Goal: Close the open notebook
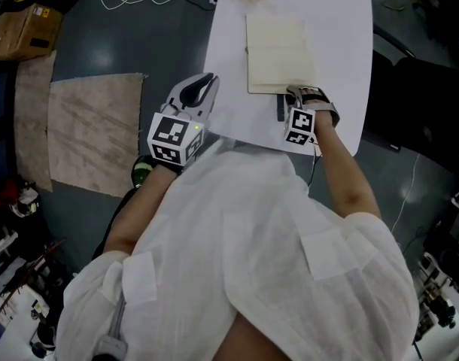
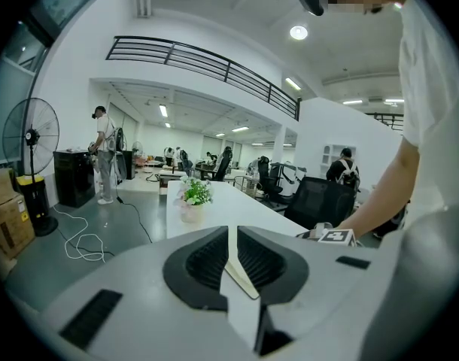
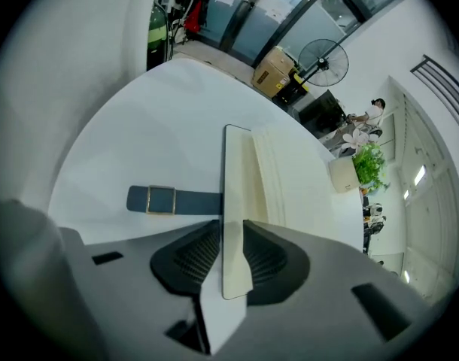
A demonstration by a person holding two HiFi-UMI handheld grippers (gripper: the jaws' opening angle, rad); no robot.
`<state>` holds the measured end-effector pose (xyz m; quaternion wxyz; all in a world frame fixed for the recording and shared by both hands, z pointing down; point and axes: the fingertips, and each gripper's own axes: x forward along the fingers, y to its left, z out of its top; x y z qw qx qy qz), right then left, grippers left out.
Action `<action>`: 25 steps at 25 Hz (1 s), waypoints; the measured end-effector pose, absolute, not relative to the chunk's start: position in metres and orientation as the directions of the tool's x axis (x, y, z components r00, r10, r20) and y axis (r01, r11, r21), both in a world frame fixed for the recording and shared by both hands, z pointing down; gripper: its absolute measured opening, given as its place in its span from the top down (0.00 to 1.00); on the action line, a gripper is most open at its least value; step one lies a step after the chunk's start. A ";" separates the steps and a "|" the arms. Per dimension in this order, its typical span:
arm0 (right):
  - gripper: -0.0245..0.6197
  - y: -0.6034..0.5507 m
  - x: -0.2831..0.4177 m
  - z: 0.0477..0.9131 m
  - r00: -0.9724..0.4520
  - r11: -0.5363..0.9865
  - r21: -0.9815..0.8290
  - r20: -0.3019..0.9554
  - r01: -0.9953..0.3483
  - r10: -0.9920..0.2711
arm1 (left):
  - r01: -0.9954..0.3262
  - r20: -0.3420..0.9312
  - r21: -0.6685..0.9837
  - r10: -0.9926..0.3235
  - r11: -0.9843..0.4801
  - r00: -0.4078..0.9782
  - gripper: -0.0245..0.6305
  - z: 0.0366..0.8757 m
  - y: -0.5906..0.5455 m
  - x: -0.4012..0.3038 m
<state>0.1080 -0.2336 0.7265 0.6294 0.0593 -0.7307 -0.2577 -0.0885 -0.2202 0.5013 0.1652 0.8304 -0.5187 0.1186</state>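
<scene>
Our right tool [image 3: 233, 233] is clamped on the notebook [image 1: 281, 51]. A thin pale board, the cover as far as we can judge, runs straight between the ribbed pads [image 3: 199, 250], which sit tight against it on both sides with no gap showing. This tool points steeply down at the notebook's near right corner. Our left tool [image 2: 233, 241] is clenched on nothing, its jaws drawn together to a thin slit. It hovers at the near left corner of the tabletop [image 1: 342, 43], apart from the notebook. Just beside the gripped cover lie the cream pages [image 3: 297, 179]; we cannot tell whether the cover lies flat on them or stands a little raised. A dark blue strap [image 3: 186, 201] with a brass-coloured buckle [image 3: 160, 199] lies flat on the tabletop, running from the notebook's near edge toward us. The notebook itself rests on the white tabletop at our end, about midway across. Farther along the tabletop stands a small potted plant [image 3: 365, 164], well apart from the notebook.
</scene>
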 end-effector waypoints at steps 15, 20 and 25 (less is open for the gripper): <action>0.81 -0.242 0.105 0.675 -0.255 0.815 0.567 0.812 0.123 -0.526 | -0.890 0.348 0.146 -0.820 -0.432 0.455 0.91 0.495 -0.224 -0.092; 0.84 -0.256 0.103 0.638 -0.296 0.762 0.638 0.753 0.108 -0.588 | -0.886 0.330 0.141 -0.823 -0.441 0.462 0.91 0.487 -0.225 -0.090; 0.87 -0.274 0.097 0.617 -0.322 0.758 0.645 0.741 0.095 -0.590 | -0.890 0.319 0.135 -0.831 -0.435 0.455 0.91 0.480 -0.228 -0.089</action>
